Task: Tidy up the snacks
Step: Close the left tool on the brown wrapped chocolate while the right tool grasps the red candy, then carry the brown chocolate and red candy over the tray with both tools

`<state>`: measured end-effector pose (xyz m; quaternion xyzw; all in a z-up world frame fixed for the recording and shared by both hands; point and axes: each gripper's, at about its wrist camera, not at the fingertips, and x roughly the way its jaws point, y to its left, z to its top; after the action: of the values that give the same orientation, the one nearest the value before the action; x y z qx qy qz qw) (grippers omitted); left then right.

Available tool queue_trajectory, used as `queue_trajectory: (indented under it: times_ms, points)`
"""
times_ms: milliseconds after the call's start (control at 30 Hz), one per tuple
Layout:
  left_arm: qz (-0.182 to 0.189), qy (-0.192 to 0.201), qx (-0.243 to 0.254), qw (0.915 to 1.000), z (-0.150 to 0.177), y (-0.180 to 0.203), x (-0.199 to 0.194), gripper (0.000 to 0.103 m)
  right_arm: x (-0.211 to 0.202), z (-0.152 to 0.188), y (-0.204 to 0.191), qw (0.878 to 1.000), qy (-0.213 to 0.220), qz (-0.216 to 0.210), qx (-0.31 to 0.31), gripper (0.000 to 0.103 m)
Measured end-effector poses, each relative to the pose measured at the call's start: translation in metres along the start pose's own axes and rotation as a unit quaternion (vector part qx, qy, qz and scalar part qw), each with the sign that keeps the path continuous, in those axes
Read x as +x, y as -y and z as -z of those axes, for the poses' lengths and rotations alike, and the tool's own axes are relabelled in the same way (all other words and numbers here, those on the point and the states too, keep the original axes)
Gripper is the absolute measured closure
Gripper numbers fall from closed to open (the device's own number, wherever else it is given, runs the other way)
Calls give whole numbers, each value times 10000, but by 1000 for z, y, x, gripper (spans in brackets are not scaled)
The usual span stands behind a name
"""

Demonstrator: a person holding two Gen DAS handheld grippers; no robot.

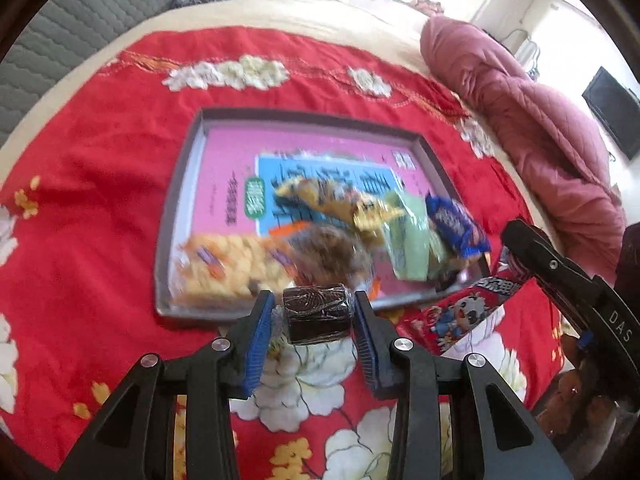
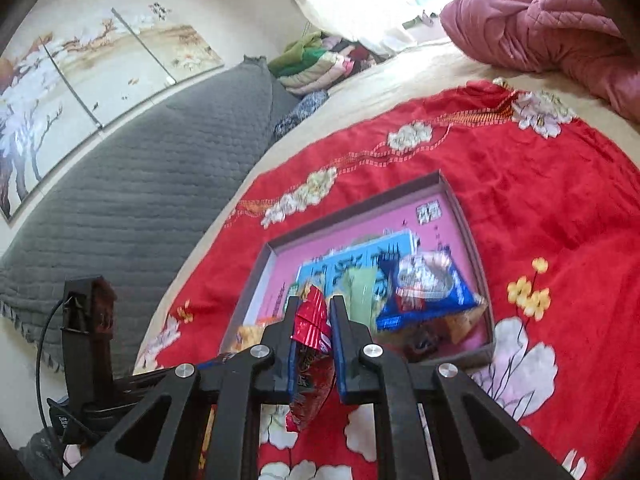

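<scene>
I held my left gripper (image 1: 314,316) clamped on a dark brown chocolate-coloured roll in clear wrap (image 1: 315,314), its blue pads pressing both ends, above the red floral bedspread (image 1: 100,200) and just short of the near rim of the shallow grey cardboard tray with a pink printed floor (image 1: 188,152).

My right gripper (image 2: 313,320) was pinched nearly shut on a crinkled red foil snack packet with cartoon print (image 2: 312,340), which hung down between the jaws. In the left wrist view that gripper came in from four o'clock, the packet trailing over the bedspread beside the tray's near right corner.

Inside the tray, the sorted snacks crowded the near half: an orange cracker pack (image 1: 224,268) at seven o'clock, a pale green packet (image 1: 408,236) and a blue wrapped biscuit pack (image 1: 456,224) toward four o'clock. A pink quilted blanket (image 1: 520,112) lay bunched at two o'clock, well apart from the tray.
</scene>
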<state>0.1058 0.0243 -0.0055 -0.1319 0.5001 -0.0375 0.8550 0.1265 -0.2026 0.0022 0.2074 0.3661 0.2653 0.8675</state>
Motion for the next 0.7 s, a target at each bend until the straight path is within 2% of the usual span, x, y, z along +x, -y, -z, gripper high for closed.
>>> queue_trajectory:
  times_ms: [133, 367, 700]
  points:
    - [-116, 102, -78, 9999, -12, -7, 1, 63, 1, -13, 2, 9999, 157, 0, -20, 89]
    - [-295, 35, -266, 9992, -25, -19, 22, 63, 12, -27, 10, 9997, 247, 36, -10, 89]
    - [-580, 53, -209, 9981, -35, -22, 42, 62, 33, -38, 22, 9995, 303, 20, 33, 89]
